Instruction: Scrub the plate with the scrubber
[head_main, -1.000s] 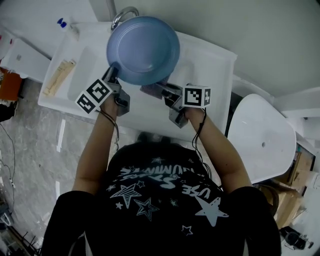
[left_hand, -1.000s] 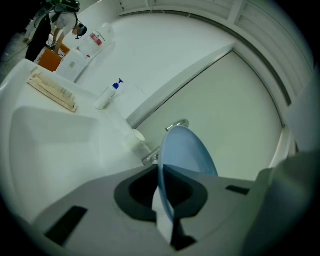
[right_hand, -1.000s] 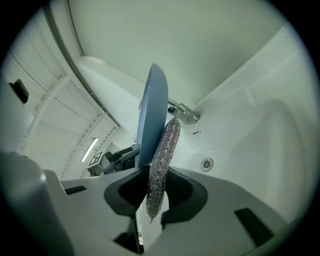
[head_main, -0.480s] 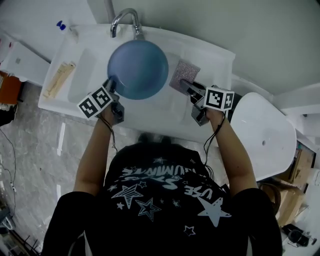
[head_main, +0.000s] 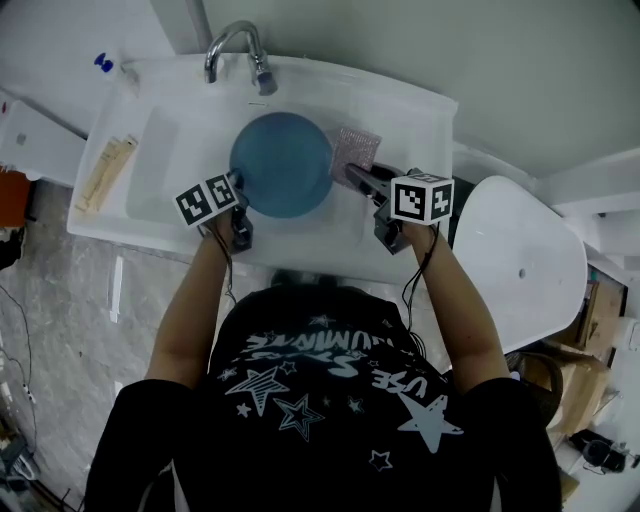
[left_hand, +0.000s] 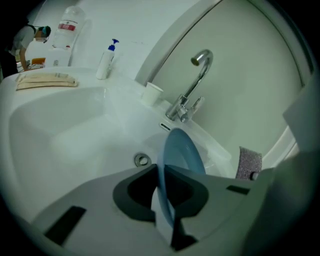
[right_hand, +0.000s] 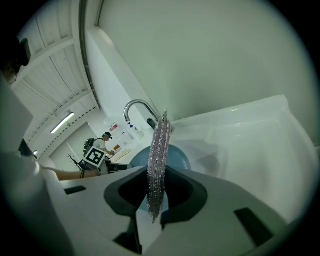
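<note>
Your left gripper (head_main: 238, 182) (left_hand: 162, 189) is pinching the blue plate (head_main: 283, 163) (left_hand: 181, 154) by its rim, at about 8 o'clock on the plate in the head view. In the left gripper view the rim runs edge-on between the two pads, which press on it from both sides. The plate hangs over the middle of the white sink (head_main: 165, 170) (left_hand: 65, 135), its round face turned up toward the head camera. The faucet (head_main: 238, 45) (left_hand: 196, 82) (right_hand: 137, 107) is near its 11 o'clock and the drain (left_hand: 142, 160) shows in the basin beside it. Your right gripper (head_main: 360, 176) (right_hand: 156, 197) is clamped on the silvery mesh scrubber (head_main: 356, 150) (right_hand: 159, 152) (left_hand: 248, 162), which stands edge-on between its pads. The scrubber sits at about 2 o'clock of the plate, just beside the rim; from these views you cannot tell whether the two touch. In the right gripper view the plate's blue face shows right behind the scrubber. On the counter around the sink, a pump bottle (head_main: 108, 64) (left_hand: 106, 60) stands at the far corner, near 10 o'clock of the basin. A paper cup (left_hand: 151, 93) stands next to the faucet base. A beige bundle (head_main: 105, 170) (left_hand: 45, 80) lies on the ledge at 9 o'clock.
</note>
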